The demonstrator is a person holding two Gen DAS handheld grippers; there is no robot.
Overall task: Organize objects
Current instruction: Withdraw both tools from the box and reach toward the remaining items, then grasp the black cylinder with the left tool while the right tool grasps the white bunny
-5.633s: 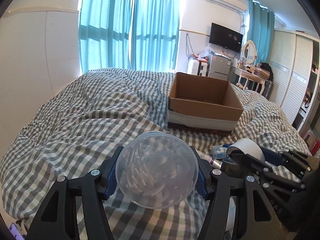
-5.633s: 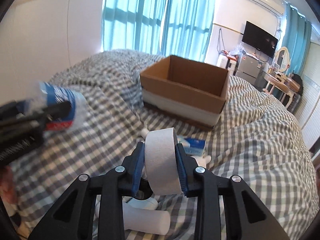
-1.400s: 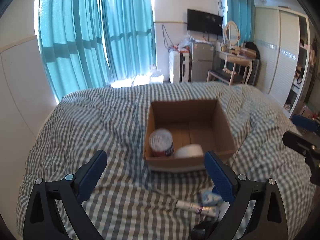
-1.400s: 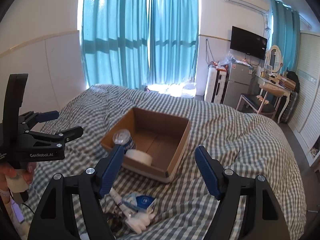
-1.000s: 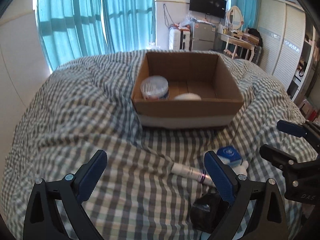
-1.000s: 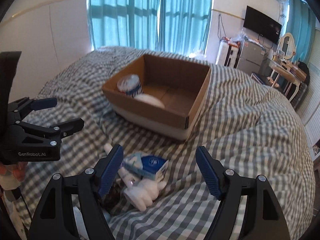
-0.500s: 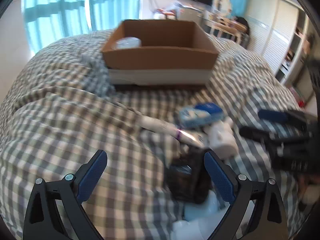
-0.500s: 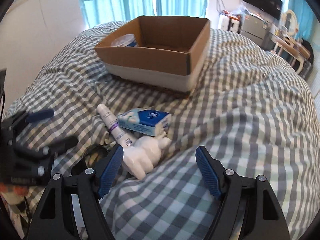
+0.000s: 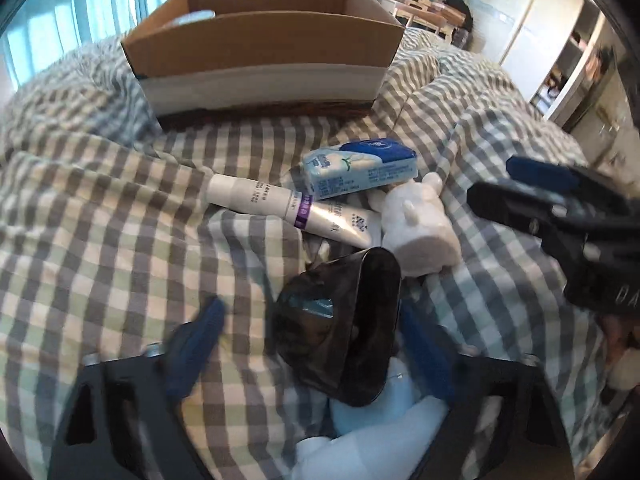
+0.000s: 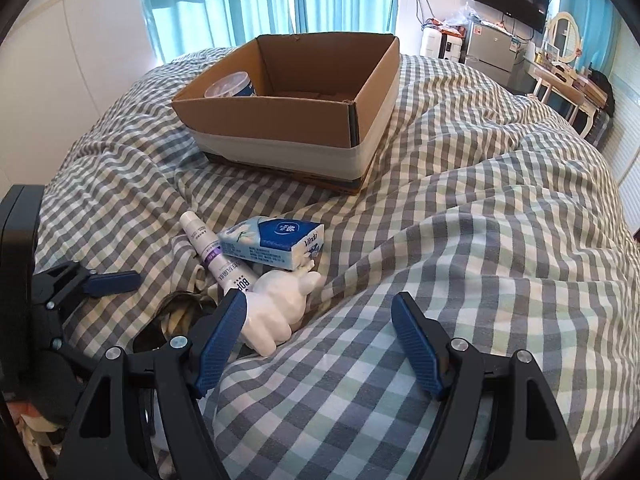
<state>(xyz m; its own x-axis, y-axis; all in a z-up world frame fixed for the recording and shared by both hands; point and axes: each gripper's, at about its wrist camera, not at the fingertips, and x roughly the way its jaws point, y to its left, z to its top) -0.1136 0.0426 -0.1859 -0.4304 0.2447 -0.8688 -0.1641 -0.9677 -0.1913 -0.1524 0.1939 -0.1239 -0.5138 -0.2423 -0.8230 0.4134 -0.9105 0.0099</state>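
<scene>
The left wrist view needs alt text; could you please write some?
The left gripper, jaws just closing, straddles a glossy black pouch on a grey checked duvet. Beyond lie a white tube, blue tissue pack, white figurine and open cardboard box.

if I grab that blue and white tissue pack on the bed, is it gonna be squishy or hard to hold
The tissue pack looks soft-wrapped, so it will probably squash a little under the pads. It seems light for its size. It rests tilted on the tube, so it may shift when nudged.
</scene>
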